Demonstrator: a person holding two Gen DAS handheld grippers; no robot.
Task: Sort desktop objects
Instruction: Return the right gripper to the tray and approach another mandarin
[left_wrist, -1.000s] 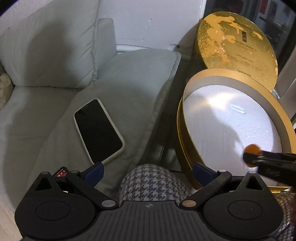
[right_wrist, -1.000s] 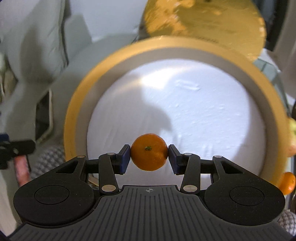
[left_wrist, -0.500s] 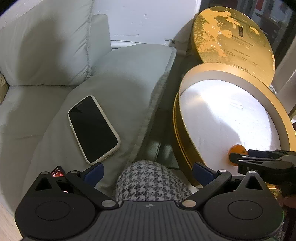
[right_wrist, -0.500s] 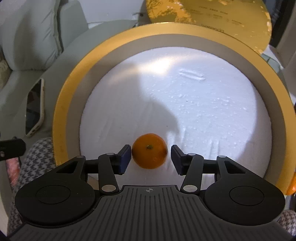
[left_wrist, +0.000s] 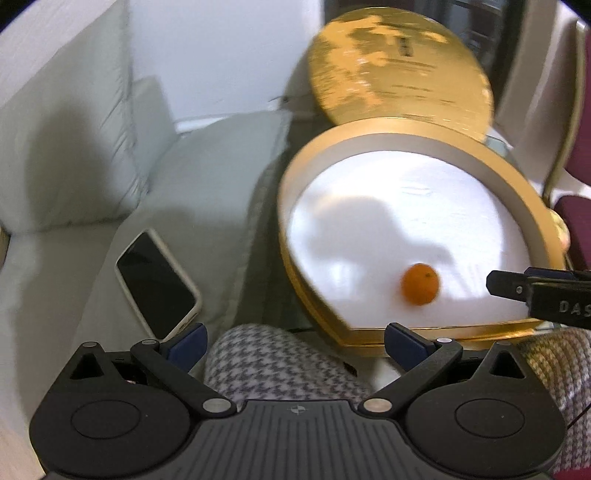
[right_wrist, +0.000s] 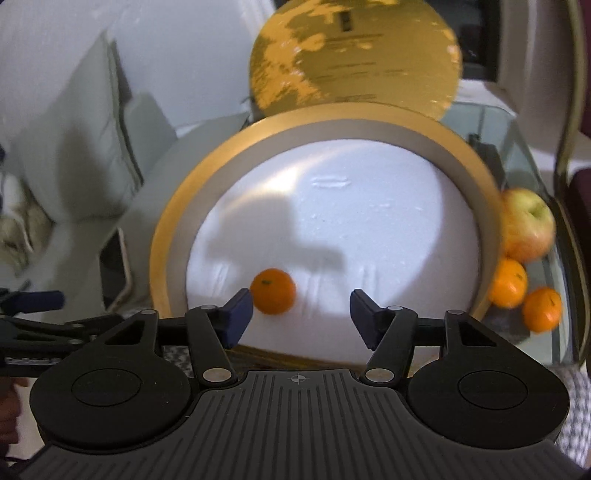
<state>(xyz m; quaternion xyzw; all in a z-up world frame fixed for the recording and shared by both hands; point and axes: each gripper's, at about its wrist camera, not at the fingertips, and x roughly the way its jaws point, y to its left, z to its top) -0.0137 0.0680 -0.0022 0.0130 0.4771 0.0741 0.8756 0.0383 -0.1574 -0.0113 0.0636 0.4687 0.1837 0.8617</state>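
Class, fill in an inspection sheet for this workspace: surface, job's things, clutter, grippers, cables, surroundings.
Surface: glass table, partly visible.
Job's things: one orange lies in the round gold box on its white liner; apple and two oranges sit outside the box's right rim.
Clutter: gold lid propped behind the box; phone on the sofa cushion.
Grippers: left gripper open, empty; right gripper open, empty.
Cables: nothing seen.
Surroundings: houndstooth-clad knee, maroon chair.

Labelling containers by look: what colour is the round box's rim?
Gold, around a white lining; the round box shows best in the right wrist view.
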